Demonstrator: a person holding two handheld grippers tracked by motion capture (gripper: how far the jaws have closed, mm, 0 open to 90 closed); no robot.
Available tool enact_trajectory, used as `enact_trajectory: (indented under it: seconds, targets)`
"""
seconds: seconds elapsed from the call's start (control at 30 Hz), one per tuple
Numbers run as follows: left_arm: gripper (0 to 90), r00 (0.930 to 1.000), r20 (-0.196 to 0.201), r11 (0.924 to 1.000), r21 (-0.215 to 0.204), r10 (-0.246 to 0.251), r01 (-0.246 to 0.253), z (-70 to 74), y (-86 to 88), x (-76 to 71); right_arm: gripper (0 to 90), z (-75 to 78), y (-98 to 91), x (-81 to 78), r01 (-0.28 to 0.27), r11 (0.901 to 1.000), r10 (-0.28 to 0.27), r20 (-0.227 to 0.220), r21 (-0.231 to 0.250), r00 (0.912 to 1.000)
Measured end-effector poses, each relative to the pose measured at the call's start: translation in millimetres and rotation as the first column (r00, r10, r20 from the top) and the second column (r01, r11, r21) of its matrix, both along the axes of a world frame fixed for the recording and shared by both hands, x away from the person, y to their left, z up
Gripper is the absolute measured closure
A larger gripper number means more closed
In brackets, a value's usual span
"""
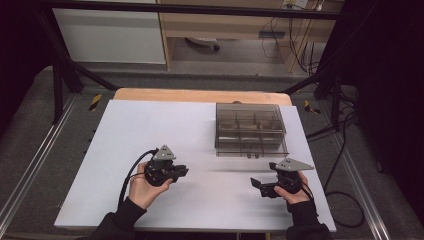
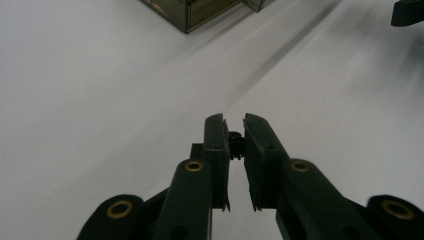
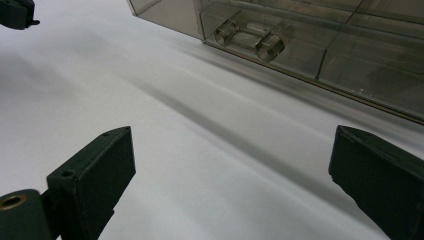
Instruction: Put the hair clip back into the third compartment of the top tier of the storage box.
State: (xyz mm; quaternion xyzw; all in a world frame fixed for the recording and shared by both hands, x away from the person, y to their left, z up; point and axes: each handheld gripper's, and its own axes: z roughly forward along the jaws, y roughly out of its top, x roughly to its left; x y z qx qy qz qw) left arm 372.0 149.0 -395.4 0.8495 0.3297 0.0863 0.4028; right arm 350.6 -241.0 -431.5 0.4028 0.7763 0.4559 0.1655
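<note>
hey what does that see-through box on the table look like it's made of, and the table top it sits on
The box looks like smoke-tinted clear plastic with a glossy finish: its inner dividers and latch knobs show through the walls. The table top looks like a matte white sheet or laminate; a wood-coloured edge shows at the far side, so probably a board underneath.

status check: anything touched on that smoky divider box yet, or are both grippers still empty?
Done: nothing visible. The smoky divider box sits closed on the white table, its clear latch untouched. In hand: nothing. The left hand-held gripper is nearly shut with only a slit between its jaws, empty; the right hand-held gripper is wide open, facing the box front. Left: everything, likely starting with the box.
</note>
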Motion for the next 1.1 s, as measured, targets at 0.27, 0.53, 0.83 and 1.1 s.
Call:
enact_trajectory:
  seconds: [0.27,0.53,0.83,1.1]
  targets:
    - [80.3,0.9998,0.011,0.9998,0.008,-0.019,0.019,3.7,-4.4,1.6,5.2,-0.1,-0.1,0.0,0.001,1.0000,-0.001,-0.001,-0.002,1.0000]
    - [80.3,0.9995,0.018,0.9997,0.000,-0.025,0.025,8.3,-9.1,3.5,5.2,-0.1,0.0,-0.1,0.000,1.0000,0.000,-0.001,-0.002,1.0000]
    - [80.3,0.9992,0.025,0.9995,-0.001,-0.030,0.030,13.8,-12.6,6.0,5.2,-0.2,0.1,0.0,-0.001,1.0000,0.001,-0.001,-0.002,1.0000]
    - [80.4,0.9989,0.031,0.9993,-0.004,-0.036,0.036,20.8,-15.2,8.2,5.2,-0.2,0.2,-0.1,-0.002,1.0000,0.002,-0.002,-0.002,1.0000]
